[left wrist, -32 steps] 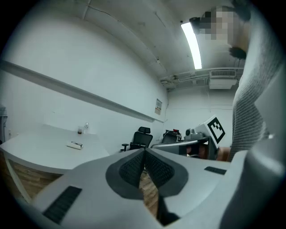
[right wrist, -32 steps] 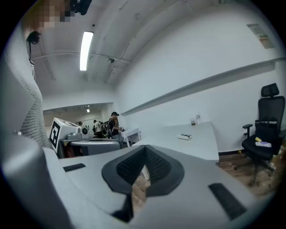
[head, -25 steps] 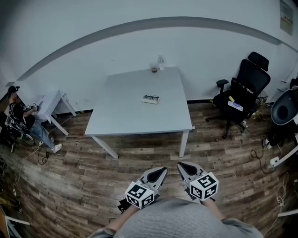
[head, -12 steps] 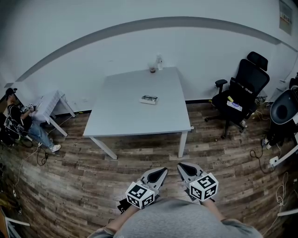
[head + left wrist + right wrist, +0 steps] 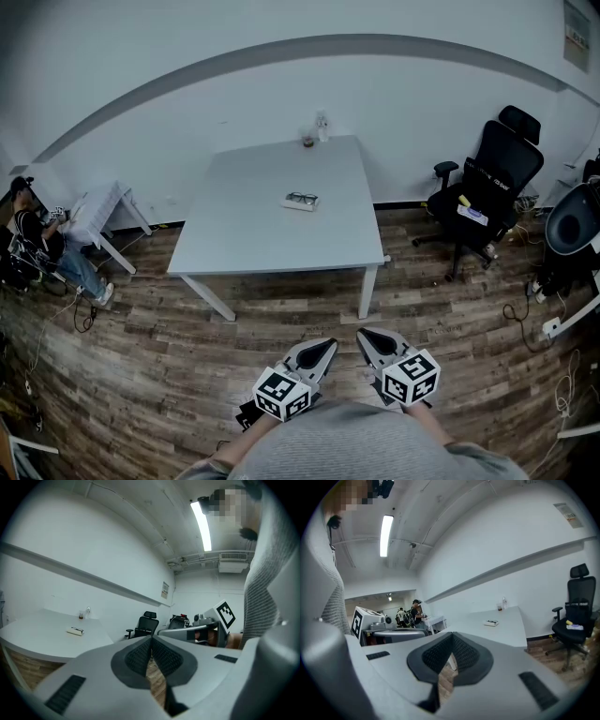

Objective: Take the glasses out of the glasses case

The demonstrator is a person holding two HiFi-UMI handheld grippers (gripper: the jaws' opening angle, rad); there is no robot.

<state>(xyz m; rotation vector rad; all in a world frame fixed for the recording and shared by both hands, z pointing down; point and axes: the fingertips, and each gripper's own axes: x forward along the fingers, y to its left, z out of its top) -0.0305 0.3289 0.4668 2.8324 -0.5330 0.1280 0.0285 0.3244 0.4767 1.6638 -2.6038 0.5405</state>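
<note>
Sweater: your grey knit sweater (image 5: 349, 439) fills the bottom edge of the head view.
Left gripper: your grey left gripper (image 5: 324, 346) with its marker cube sits just in front of your body, over the floor. Its dark ribbed pads are clenched together at the tips with nothing between them.
Right gripper: your grey right gripper (image 5: 367, 336) sits just beside the left one. Its jaws are likewise pressed together and empty.
Floor: brown wood-plank floor (image 5: 281, 323) lies between you and the table.
Table: a pale grey square table (image 5: 253, 234) on white legs stands well ahead of both grippers.
Glasses case: the pale flat glasses case (image 5: 303, 201) lies near the middle of the tabletop, with the dark-framed glasses (image 5: 304, 197) showing on it; you cannot tell how the lid stands.
Far edge: a clear bottle (image 5: 323, 123) and a small dark cup (image 5: 308, 141) stand side by side at the table's back edge.
Sides: a black office chair (image 5: 494, 178) stands at the right; a seated person (image 5: 39, 246) is at the far left.
</note>
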